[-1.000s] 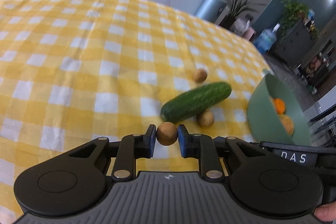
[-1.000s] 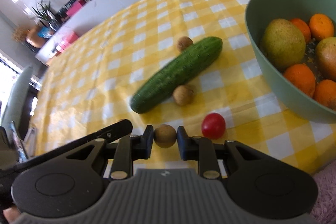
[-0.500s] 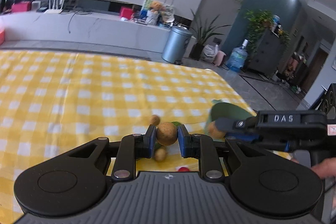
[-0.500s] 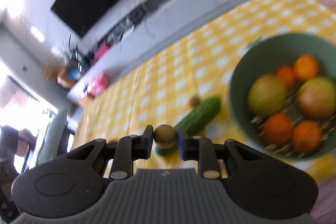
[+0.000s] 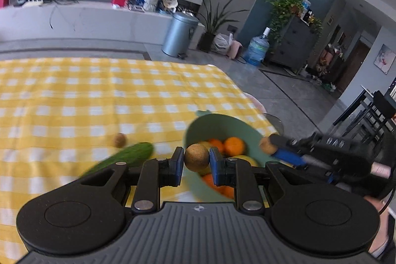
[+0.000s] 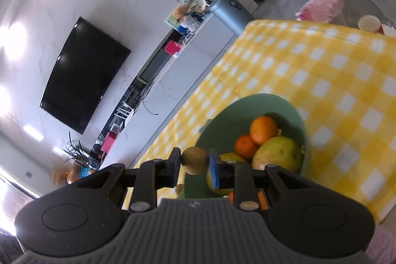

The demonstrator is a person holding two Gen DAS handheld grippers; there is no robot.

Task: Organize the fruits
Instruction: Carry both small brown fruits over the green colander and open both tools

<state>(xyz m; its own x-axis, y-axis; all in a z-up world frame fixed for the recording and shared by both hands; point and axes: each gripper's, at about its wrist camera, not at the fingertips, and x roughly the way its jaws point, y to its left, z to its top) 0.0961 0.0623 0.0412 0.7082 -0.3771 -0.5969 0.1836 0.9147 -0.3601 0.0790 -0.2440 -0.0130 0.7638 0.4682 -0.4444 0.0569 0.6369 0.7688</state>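
Left wrist view, left to right. The bench carries a yellow-and-white checked cloth (image 5: 74,95). Left of centre, a small brown fruit (image 5: 120,140) lies on the cloth, apart from the others; just below it the blurred tip of a cucumber (image 5: 128,156) runs down toward the lower left and passes behind the gripper body. At centre, the left gripper (image 5: 197,161) has its jaws closed narrow on a round brown fruit, the left longan (image 5: 197,158), held off the cloth in front of the bowl. Behind it and to the right stands a green bowl (image 5: 217,123); inside it oranges (image 5: 234,145) and a yellowish fruit show, partly hidden by the jaws. At right of the bowl's rim, the right gripper (image 5: 268,145) enters from the right edge, its jaws pinching a second brown fruit, the right longan (image 5: 265,144), beside the bowl's right rim.

Right wrist view, left to right. In the upper left, a dark wall screen (image 6: 81,76). At lower centre, the right gripper (image 6: 194,162) clamps the right longan (image 6: 194,160) between narrow jaws, held against the bowl's near left rim in the frame. The bowl (image 6: 247,103) sits on the checked cloth (image 6: 334,90) and holds two oranges (image 6: 262,126), a large yellow-green fruit (image 6: 278,155) beside them, and further fruit half hidden behind the jaws.
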